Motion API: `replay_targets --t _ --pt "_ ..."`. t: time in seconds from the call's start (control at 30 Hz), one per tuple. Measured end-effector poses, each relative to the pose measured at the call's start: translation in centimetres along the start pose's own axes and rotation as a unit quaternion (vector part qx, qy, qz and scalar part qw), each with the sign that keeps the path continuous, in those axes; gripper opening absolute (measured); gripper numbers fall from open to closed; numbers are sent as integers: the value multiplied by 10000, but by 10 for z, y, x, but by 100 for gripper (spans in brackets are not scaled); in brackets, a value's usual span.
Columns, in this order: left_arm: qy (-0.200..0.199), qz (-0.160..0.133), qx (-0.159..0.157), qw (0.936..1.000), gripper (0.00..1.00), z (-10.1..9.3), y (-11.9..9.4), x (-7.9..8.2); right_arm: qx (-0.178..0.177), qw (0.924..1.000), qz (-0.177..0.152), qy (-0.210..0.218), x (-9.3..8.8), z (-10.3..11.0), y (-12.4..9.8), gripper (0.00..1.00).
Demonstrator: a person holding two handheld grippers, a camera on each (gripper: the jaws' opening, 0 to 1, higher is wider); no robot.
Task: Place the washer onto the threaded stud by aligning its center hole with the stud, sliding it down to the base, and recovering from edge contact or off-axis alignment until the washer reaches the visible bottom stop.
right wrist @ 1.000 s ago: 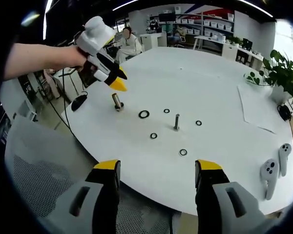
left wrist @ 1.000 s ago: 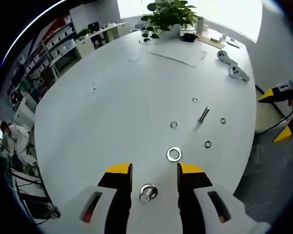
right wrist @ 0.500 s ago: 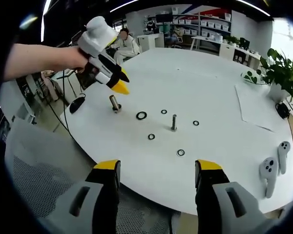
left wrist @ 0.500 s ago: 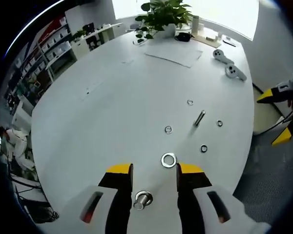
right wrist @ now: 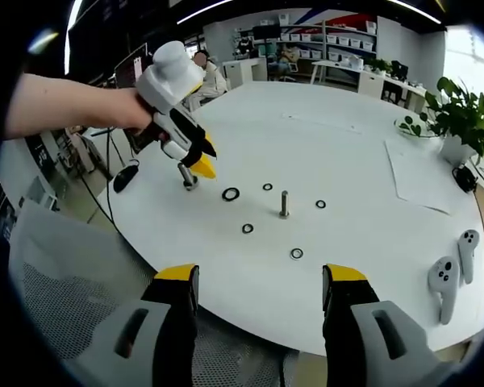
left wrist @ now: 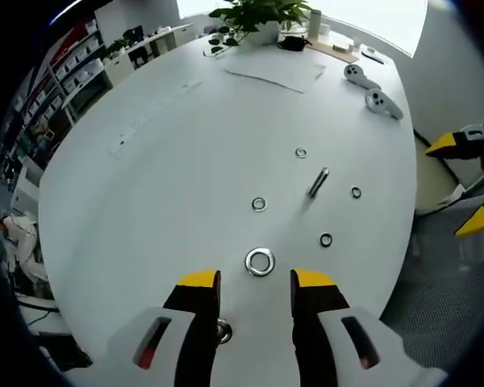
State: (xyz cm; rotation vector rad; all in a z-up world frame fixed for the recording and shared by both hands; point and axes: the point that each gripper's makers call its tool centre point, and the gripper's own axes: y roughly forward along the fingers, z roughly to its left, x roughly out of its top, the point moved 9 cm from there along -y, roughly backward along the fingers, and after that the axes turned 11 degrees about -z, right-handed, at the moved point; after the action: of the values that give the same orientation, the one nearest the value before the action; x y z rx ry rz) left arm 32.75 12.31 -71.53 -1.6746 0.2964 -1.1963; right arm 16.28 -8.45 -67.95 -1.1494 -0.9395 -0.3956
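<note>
Washer [left wrist: 260, 262] lies beyond the left gripper's [left wrist: 254, 284] parted, empty jaws.

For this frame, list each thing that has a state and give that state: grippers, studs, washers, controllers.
left gripper: open, empty, over the near stud
right gripper: open, empty, off the table edge
near stud: upright, no washer on it
middle stud: upright, bare
large washer: flat on the table, just ahead of the left jaws
small washers: flat, scattered around the middle stud
two controllers: lying idle
</note>
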Motion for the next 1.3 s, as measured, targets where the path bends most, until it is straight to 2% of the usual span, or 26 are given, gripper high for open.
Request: replay_targets --t 0.17,0.43,0.77,1.0,1.03,1.13,1.2,1.3 --pt "-234 293 -137 9992 32 -5 14 -6 -12 10000 12 7 -1 -1 0 64" --pt "-170 523 -94 9984 32 -7 33 -12 11 10000 27 9 -1 0 0 64" --pt "-380 705 -68 9968 32 -3 56 -17 41 10000 56 -15 -2 1 1 64" --pt "-289 860 -58 9959 31 -3 63 -20 44 10000 33 28 -1 0 0 64" --pt "-187 854 2 9962 29 0 64 -18 45 10000 30 26 -1 0 0 64" --pt "-221 831 6 9963 28 1 66 -15 64 10000 11 27 -1 0 0 64" --pt "17 844 59 9964 27 1 67 -15 72 10000 17 23 -1 0 0 64" --pt "34 796 20 9968 26 -2 68 -13 70 10000 -6 38 0 0 0 64"
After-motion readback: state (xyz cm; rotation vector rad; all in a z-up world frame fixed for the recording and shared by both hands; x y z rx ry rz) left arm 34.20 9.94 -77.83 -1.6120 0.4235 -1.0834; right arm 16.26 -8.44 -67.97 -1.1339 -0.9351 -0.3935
